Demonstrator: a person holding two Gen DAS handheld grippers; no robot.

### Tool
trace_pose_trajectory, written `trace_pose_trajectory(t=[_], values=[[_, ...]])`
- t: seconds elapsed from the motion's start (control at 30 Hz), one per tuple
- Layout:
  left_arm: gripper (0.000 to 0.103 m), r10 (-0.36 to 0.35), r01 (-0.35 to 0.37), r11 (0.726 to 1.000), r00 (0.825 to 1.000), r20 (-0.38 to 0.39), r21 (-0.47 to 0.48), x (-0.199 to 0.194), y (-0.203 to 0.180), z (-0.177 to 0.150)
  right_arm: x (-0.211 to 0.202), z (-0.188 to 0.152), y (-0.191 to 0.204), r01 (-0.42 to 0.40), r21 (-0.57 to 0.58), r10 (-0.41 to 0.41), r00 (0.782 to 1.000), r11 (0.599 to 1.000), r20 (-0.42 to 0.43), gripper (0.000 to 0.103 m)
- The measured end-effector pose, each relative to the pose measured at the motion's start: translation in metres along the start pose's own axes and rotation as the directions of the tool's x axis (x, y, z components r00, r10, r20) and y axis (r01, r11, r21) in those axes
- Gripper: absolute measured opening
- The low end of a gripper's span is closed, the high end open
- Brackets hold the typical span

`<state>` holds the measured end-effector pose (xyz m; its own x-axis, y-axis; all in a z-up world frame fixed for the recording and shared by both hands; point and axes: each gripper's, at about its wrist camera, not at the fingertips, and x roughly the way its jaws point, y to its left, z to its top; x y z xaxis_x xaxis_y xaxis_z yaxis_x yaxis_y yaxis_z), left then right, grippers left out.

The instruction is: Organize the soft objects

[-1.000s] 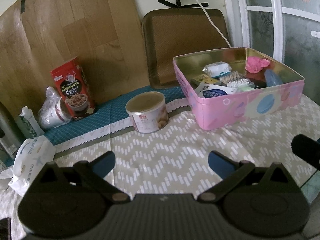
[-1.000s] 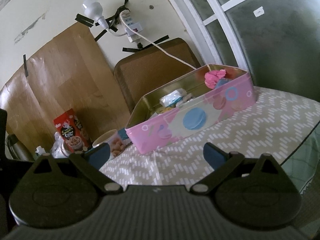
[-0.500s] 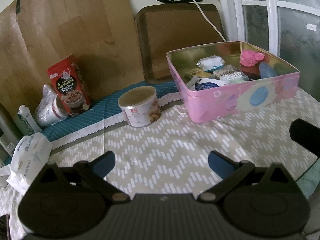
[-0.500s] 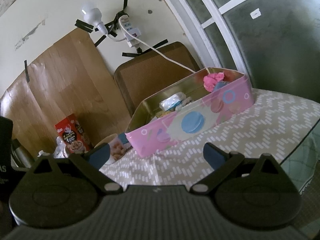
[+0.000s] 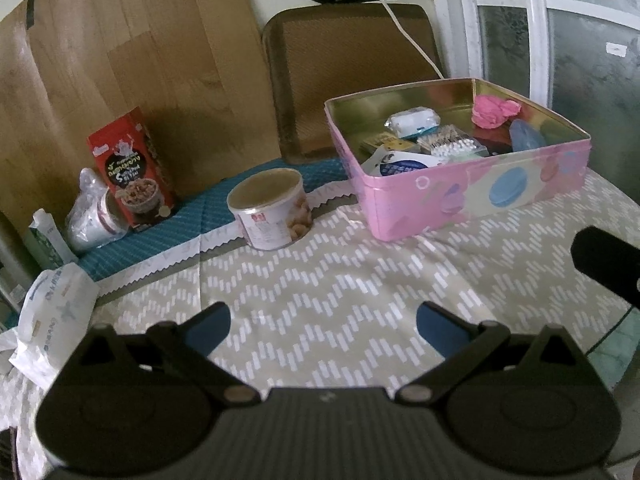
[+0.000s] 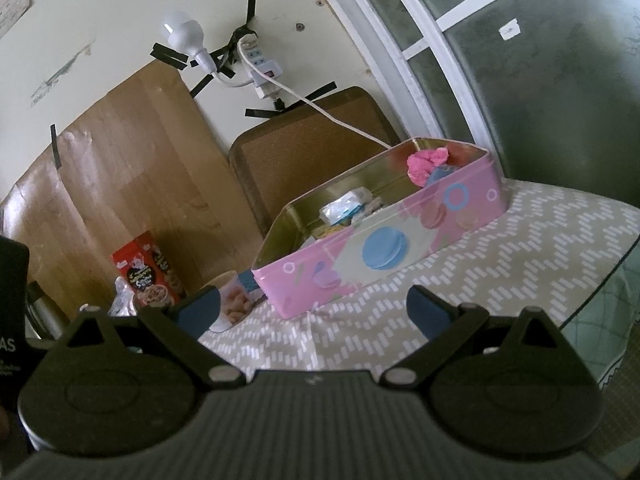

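L gripper (image 5: 323,322) hangs over the zigzag-print tablecloth (image 5: 340,280), blue fingers (image 5: 208,326) wide apart, nothing between them, touching nothing. R gripper (image 6: 314,308) likewise spread wide and empty, above the cloth nearer the table's right edge. The pink tin (image 5: 472,200) sits well ahead of both, toward the table's far right corner, lid off; from the L gripper it's ahead and to the right, from the R gripper straight ahead. Inside, a crumpled pink soft item (image 5: 494,111) lies at the tin's far right corner, beside a blue object (image 5: 526,136). L view looks down into the tin: wrapped white packet (image 5: 412,120), cotton swabs (image 5: 452,144), a white-and-blue pouch (image 5: 400,162) at the near wall. R view shows mostly the tin's side w/ blue macaron print, plus a bulb (image 6: 182,34) and power strip (image 6: 260,62) taped to the wall. Round can (image 5: 270,208) stands just left of the tin; red box (image 5: 134,168) and white bag (image 5: 52,312) toward the table's left edge.
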<state>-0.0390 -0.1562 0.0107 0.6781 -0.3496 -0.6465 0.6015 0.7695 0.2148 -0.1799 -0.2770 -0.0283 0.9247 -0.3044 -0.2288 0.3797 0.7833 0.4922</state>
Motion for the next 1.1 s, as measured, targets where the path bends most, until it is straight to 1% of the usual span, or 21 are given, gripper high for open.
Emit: trace_pose_trajectory(t=[0.17, 0.33, 0.53, 0.63, 0.77, 0.93, 1.1], values=[[0.103, -0.044, 0.044, 0.999, 0.999, 0.000, -0.016, -0.003, 0.003, 0.000, 0.000, 0.001, 0.004, 0.000, -0.017, 0.000, 1.000, 1.000, -0.001, 0.101], [0.103, -0.093, 0.093, 0.995, 0.996, 0.002, -0.041, -0.005, 0.010, -0.001, 0.002, 0.003, 0.009, 0.017, -0.032, -0.018, 1.000, 0.999, -0.013, 0.101], [0.103, -0.113, 0.115, 0.990, 0.993, 0.023, -0.083, -0.003, 0.028, -0.002, 0.004, 0.012, 0.025, 0.034, -0.085, -0.034, 0.999, 0.996, 0.005, 0.101], [0.103, -0.115, 0.117, 0.988, 0.993, 0.034, -0.097, 0.000, 0.040, -0.004, 0.008, 0.015, 0.035, 0.043, -0.111, -0.043, 0.999, 0.993, 0.005, 0.101], [0.103, -0.114, 0.119, 0.984, 0.993, 0.042, -0.132, 0.006, 0.060, -0.009, 0.019, 0.016, 0.047, 0.036, -0.116, -0.040, 0.999, 0.993, -0.035, 0.101], [0.103, -0.080, 0.087, 0.983, 0.995, 0.053, -0.164, 0.014, 0.084, -0.016, 0.031, 0.011, 0.067, 0.036, -0.150, -0.047, 0.997, 0.988, -0.068, 0.101], [0.103, -0.074, 0.085, 0.980, 0.995, 0.067, -0.178, 0.021, 0.101, -0.017, 0.042, 0.008, 0.080, 0.037, -0.157, -0.053, 0.993, 0.987, -0.101, 0.101]])
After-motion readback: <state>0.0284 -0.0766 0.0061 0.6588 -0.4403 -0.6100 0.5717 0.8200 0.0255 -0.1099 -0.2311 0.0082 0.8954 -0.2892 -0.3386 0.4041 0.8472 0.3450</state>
